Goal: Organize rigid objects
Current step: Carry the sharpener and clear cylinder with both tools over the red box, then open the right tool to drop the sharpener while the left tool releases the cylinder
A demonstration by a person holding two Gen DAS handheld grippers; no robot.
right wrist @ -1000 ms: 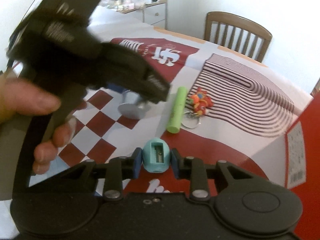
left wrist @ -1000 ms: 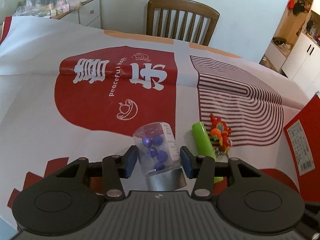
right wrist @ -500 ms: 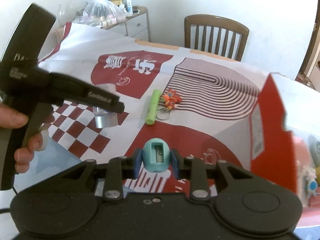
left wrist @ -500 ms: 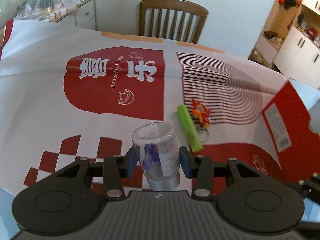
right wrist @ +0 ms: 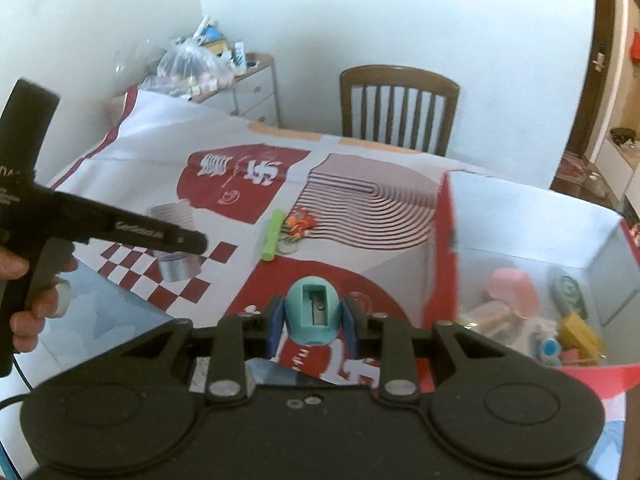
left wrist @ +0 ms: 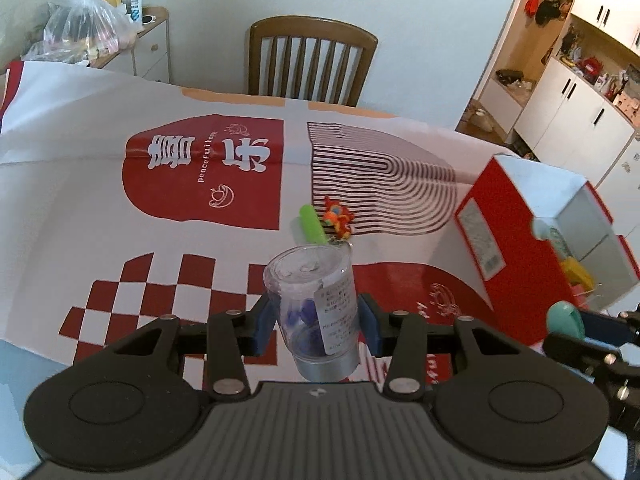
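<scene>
White walls, a wooden chair (left wrist: 312,60) and a small drawer unit topped with a plastic bag (left wrist: 86,28) fill the upper part of your left wrist view; below them the bench (left wrist: 80,184) wears a red-and-white printed cloth. At lower centre your left hand-held gripper (left wrist: 316,322) is clamped on a clear plastic jar (left wrist: 314,304), its blue pads pressed against both sides; the jar tilts with its silver cap towards the camera and blue beads show through its wall. Just above the jar in the frame a green tube (left wrist: 312,226) lies on the cloth, with an orange keychain toy (left wrist: 338,220) just beside it on the right. At right stands an open red box (left wrist: 516,248) with yellow and pink items inside; at the lower right edge you can see the teal pencil sharpener (left wrist: 564,320) held by the other tool.

Your right wrist view shows the same walls, the chair (right wrist: 400,108) at upper centre and the bag (right wrist: 192,64) at upper left; the bench cloth (right wrist: 160,140) spreads across the middle. At lower centre your right hand-held gripper (right wrist: 314,320) is closed on the pencil sharpener (right wrist: 314,308), blade slot facing the lens, held above the cloth near the box's left wall. The red box (right wrist: 444,248) sits open at right, with a pink piece, a yellow piece and other small things in it, too blurred to name. At left your left hand (right wrist: 24,292) grips the black handle; the jar (right wrist: 176,240) hangs beneath its arm. The green tube (right wrist: 272,234) and keychain toy (right wrist: 298,220) lie together at centre.
</scene>
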